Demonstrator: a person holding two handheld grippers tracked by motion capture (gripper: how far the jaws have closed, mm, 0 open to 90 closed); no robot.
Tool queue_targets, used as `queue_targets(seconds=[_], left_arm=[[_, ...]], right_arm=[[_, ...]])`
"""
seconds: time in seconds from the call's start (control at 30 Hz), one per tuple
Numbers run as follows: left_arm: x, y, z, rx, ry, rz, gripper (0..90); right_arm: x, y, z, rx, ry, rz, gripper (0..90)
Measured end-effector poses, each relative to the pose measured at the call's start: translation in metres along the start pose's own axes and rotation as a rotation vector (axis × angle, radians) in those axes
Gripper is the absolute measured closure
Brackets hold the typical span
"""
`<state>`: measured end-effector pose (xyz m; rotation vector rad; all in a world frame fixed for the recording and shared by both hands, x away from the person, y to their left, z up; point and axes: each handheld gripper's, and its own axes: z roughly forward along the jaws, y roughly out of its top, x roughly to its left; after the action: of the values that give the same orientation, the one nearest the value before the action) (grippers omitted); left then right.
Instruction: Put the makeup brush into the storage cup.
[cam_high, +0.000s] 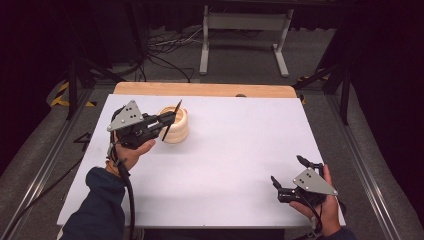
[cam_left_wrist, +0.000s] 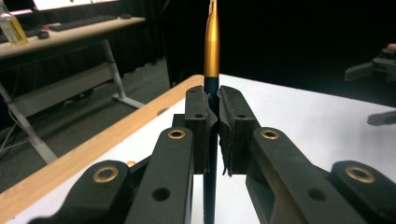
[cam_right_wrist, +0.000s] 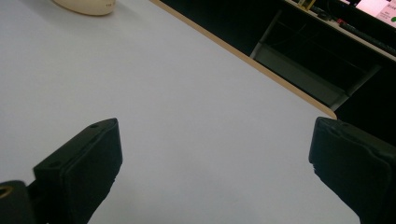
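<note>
left tool sits at about 10 o'clock on the white tabletop, held in the person's left hand. its jaws are clamped on a slim dark pen, which stands tilted, upper end leaning toward 1 o'clock. in the left gripper view the two pads press against the pen's dark barrel from both sides; above the pads the barrel turns gold and runs up out of frame, and below them it passes down between the tool arms.

a cream, round wooden cup stands on the tabletop just behind the pen, at 11 o'clock from the tabletop centre. the pen crosses in front of the cup's left side in the high view; cannot tell whether its lower tip touches the cup or the tabletop.

right tool rests at about 4 o'clock, near the front right corner, in the person's right hand. its jaws are spread wide with nothing between them; the right gripper view shows bare white tabletop in the gap, and the cup's base at 11 o'clock, well apart.

light wood edge borders the tabletop's far side.
</note>
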<state>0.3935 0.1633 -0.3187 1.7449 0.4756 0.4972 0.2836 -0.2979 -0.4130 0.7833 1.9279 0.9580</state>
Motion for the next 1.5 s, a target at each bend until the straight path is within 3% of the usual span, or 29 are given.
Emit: queue_targets(seconds=[0.23,0.4,0.63,0.93,1.17,1.5], left_arm=[[0.007,0.001,0.004,-0.013,0.015,-0.006,82.4],[0.013,0.002,0.004,-0.050,-0.014,-0.006,82.4],[0.022,0.003,0.006,-0.085,0.007,-0.022,82.4],[0.028,0.003,0.012,-0.118,0.062,-0.004,82.4],[0.037,-0.002,0.021,-0.151,0.071,-0.016,82.4],[0.048,-0.008,0.030,-0.160,0.080,-0.023,82.3]], right_arm=[[0.001,0.000,0.001,0.001,0.001,-0.003,3.4],[0.001,0.000,0.001,0.002,0.001,-0.003,3.4],[0.000,0.000,0.000,0.001,0.000,-0.001,3.4],[0.001,0.000,0.001,0.006,0.001,-0.005,3.4],[0.001,0.000,0.001,0.010,0.001,-0.006,3.4],[0.001,0.001,0.000,0.002,0.009,0.005,3.4]])
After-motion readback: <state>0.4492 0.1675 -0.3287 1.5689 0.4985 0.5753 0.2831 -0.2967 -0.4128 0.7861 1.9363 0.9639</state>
